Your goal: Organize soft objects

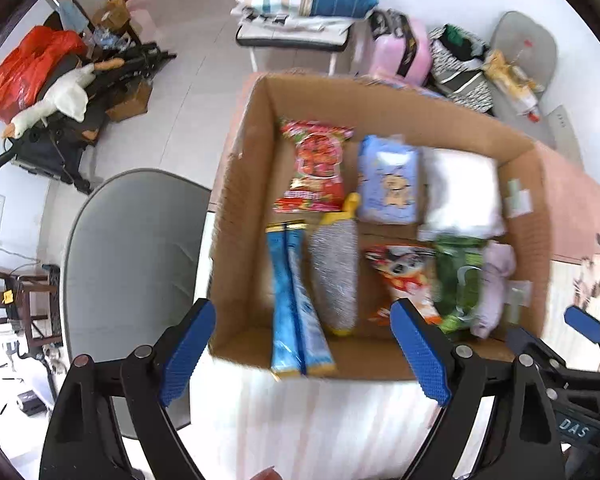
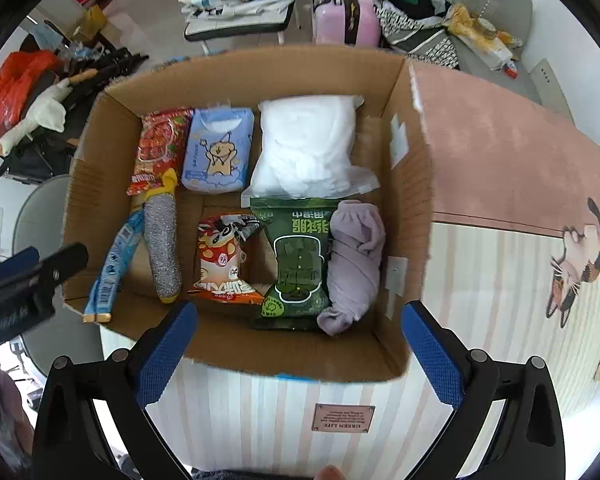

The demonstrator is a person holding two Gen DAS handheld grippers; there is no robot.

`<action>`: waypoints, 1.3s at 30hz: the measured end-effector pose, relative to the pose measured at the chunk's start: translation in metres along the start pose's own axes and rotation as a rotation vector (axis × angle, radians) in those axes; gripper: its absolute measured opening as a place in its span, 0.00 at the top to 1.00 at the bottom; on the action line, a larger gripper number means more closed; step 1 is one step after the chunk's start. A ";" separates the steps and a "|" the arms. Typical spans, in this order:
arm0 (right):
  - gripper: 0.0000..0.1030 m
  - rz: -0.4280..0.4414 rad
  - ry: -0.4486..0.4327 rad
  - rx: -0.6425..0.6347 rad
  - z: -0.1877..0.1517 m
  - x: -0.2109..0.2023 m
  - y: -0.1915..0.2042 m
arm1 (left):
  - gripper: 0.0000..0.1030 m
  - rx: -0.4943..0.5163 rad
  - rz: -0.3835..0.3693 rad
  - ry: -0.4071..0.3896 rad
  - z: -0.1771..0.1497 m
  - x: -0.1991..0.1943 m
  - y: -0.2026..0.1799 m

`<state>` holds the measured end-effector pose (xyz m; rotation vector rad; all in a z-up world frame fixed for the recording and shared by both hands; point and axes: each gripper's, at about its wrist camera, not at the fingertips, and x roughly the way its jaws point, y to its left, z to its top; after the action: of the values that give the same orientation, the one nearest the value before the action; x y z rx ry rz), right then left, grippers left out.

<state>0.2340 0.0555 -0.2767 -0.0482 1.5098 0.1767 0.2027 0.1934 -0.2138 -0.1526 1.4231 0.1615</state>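
Both tongs, left gripper (image 1: 304,356) and right gripper (image 2: 300,354), hang wide and empty over the cardboard box (image 2: 412,184), where all the soft stuff lies. Risk imo: the white bag (image 2: 306,148) overlaps the green pack (image 2: 298,258), so it could drag along, and the blue sticks (image 2: 110,266) poke over the rim, easy to knock out.

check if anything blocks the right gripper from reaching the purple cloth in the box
Nothing visible does. The right gripper hangs open above the near edge of the box, and the purple cloth lies uncovered at the box's right side, beside the green pack. The box has no lid over it.
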 end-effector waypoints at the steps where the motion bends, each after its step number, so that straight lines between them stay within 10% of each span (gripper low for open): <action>1: 0.00 -0.003 -0.011 -0.003 -0.002 -0.005 0.000 | 0.13 0.006 -0.005 -0.014 -0.003 -0.008 -0.002; 18: 0.00 0.010 -0.309 -0.018 -0.104 -0.195 -0.012 | 0.13 0.058 0.014 -0.337 -0.073 -0.188 -0.017; 39: 0.00 -0.064 -0.467 -0.018 -0.180 -0.309 -0.019 | 0.13 0.061 -0.039 -0.400 -0.131 -0.255 -0.016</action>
<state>0.0435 -0.0157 0.0177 -0.0650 1.0396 0.1382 0.0428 0.1465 0.0206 -0.0916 1.0244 0.1089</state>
